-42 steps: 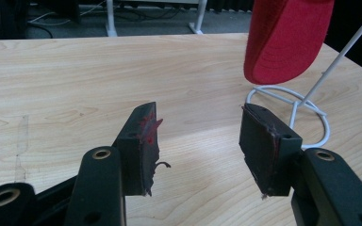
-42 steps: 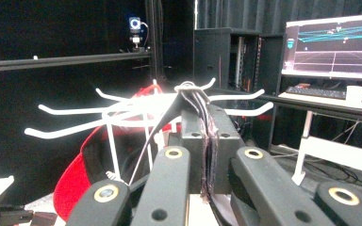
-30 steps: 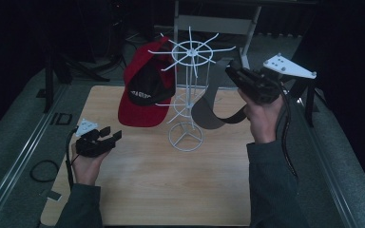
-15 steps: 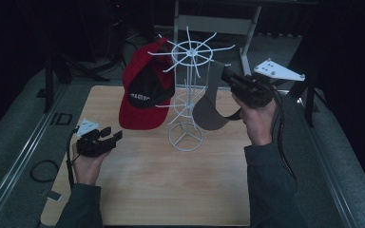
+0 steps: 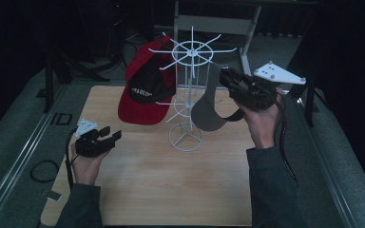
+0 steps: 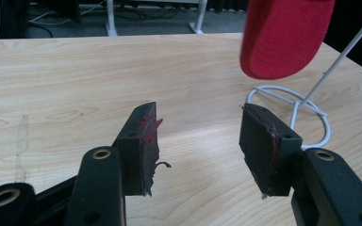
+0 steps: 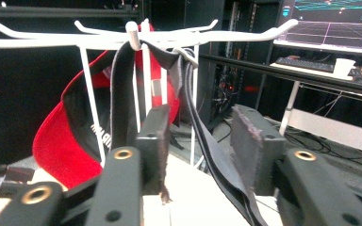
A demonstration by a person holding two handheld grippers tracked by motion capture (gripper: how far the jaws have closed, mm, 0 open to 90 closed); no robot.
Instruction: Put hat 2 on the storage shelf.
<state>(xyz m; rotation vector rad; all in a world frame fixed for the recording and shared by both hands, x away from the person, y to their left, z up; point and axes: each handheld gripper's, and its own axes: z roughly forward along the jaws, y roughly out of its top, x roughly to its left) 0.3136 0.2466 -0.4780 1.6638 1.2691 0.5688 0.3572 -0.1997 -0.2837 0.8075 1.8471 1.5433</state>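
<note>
Grey visor [image 5: 209,111] now hangs by its strap on the white rack [image 5: 188,85], right of the red cap [image 5: 145,92]. Right gripper [image 7: 198,141] jaws just opening, strap between them but loose. Left gripper [image 6: 198,146] rests half-open, empty, over the desk [image 5: 171,190]. Only pulling back is left.

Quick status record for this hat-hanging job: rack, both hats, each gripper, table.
rack: white wire rack upright on the table
red cap: red cap hangs on the rack's left side
grey visor: grey visor hangs from a rack prong by its strap
right gripper: right gripper just opened; fingers straddle the visor strap, not pressing it
left gripper: left gripper open, nothing between its fingers, low over the table near the rack's base
</note>
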